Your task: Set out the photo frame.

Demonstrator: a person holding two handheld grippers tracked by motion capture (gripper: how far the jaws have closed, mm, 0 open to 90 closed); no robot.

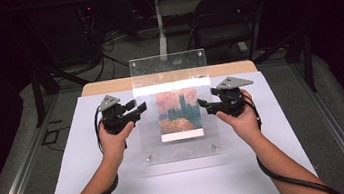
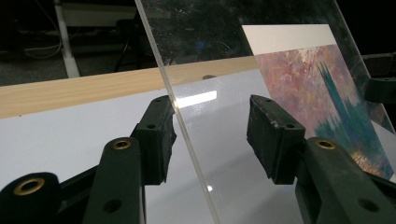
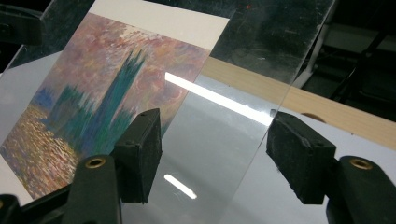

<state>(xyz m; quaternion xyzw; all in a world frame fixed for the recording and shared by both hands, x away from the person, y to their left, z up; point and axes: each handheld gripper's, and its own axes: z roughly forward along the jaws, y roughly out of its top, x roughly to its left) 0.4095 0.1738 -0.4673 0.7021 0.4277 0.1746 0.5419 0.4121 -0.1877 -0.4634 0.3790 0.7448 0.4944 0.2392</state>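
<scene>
My forearms come in from the near edge of the table, a black cable trailing from each gripper back along them. Under them lies the white sheet that covers most of the tabletop.

My left gripper is in my left hand, just left of the picture, and my right gripper is in my right hand, just right of it. Both point inward at the same clear acrylic frame.

In the left gripper view my jaws are wide open with the frame's left edge running between them; the left pad sits right at the pane, the right pad stands clear of it, so I have no hold on it. In the right gripper view the jaws are just as wide, the frame's right edge passing between them, closer to the right pad, nothing clamped.

The frame lies at the middle of the sheet, its near part low on the table and its far part rising. Inside it is a painted print of dark towers under a pink sky, with a white strip along its near edge.

Beyond the sheet the wooden table edge shows, and farther off a dark folding chair on the floor.
</scene>
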